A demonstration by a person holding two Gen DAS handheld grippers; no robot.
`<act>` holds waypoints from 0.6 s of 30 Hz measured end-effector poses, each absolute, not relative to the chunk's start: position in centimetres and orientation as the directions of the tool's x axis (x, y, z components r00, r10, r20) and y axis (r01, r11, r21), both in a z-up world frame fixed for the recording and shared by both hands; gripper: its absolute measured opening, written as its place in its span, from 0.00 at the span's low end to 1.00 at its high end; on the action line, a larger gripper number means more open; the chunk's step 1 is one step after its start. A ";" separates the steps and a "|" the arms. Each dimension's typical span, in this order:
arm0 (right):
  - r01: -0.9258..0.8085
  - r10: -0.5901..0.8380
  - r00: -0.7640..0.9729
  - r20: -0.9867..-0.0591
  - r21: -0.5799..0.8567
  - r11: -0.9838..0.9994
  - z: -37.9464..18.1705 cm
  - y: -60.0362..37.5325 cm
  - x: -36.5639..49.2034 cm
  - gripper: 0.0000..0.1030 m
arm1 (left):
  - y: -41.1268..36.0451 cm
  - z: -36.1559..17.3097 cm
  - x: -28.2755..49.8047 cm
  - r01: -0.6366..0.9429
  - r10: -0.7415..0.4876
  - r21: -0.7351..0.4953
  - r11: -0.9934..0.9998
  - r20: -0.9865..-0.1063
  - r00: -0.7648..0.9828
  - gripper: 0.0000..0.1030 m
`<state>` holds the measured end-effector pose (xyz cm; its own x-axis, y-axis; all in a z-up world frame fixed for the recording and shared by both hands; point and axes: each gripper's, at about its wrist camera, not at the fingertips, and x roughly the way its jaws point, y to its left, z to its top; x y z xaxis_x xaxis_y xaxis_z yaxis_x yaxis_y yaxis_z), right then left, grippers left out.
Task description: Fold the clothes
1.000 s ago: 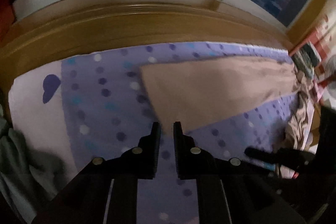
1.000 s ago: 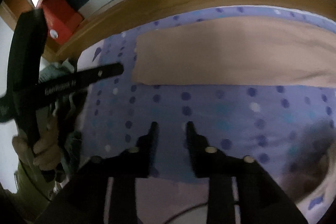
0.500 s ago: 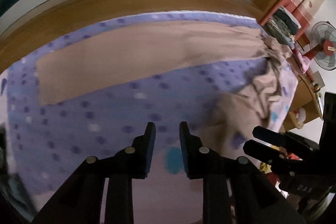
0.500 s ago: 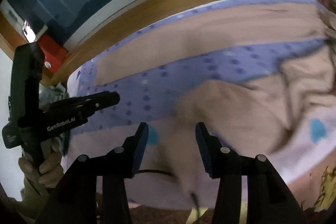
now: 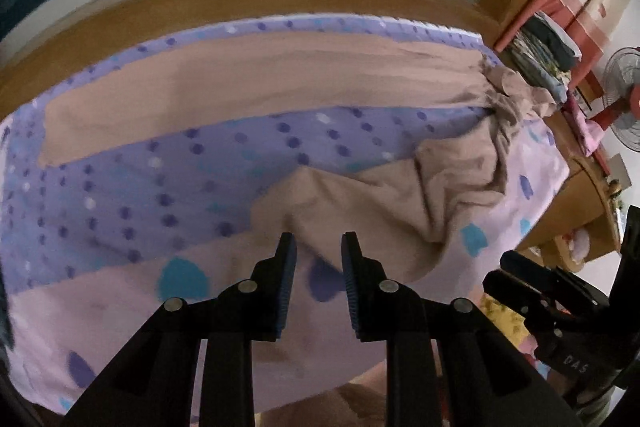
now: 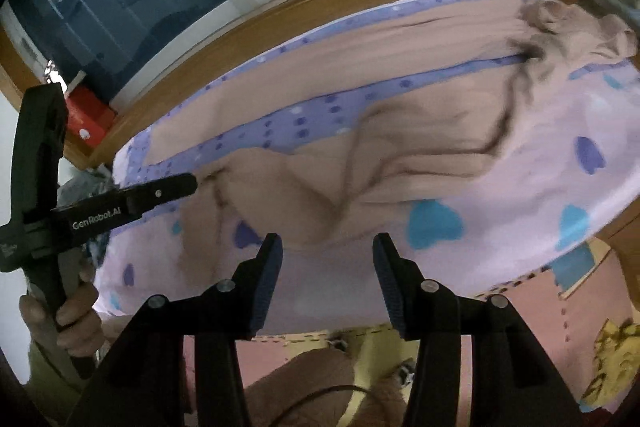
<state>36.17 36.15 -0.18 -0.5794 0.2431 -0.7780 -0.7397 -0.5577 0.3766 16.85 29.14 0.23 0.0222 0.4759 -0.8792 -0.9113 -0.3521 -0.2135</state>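
**Both grippers empty above the beige trousers on the bed**

On the left gripper (image 6: 192,183) the writing "GenRobot.AI" is readable; its fingers stand a little apart with nothing between them. The right gripper (image 6: 326,247) has its fingers wider apart, also empty. The beige trousers (image 5: 360,195) lie on the bed sheet (image 5: 200,307): one leg is flat along the far side of the bed, the other is crumpled, just beyond the fingertips of both grippers.
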 end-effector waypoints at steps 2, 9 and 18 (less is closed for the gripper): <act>-0.743 0.245 -0.580 -0.776 0.381 -0.550 0.0 37.2 37.4 0.46 | 30.5 0.1 18.0 -0.922 0.467 -0.196 -0.335 -0.884 0.018 0.22; -0.777 0.279 -0.550 -0.787 0.360 -0.517 0.6 42.1 40.3 0.46 | 36.9 0.3 22.0 -0.944 0.496 -0.212 -0.254 -0.866 0.060 0.22; -0.808 0.263 -0.449 -0.854 0.262 -0.528 -0.2 51.7 42.4 0.46 | 47.2 -0.9 25.3 -0.935 0.526 -0.299 -0.191 -0.835 0.159 0.22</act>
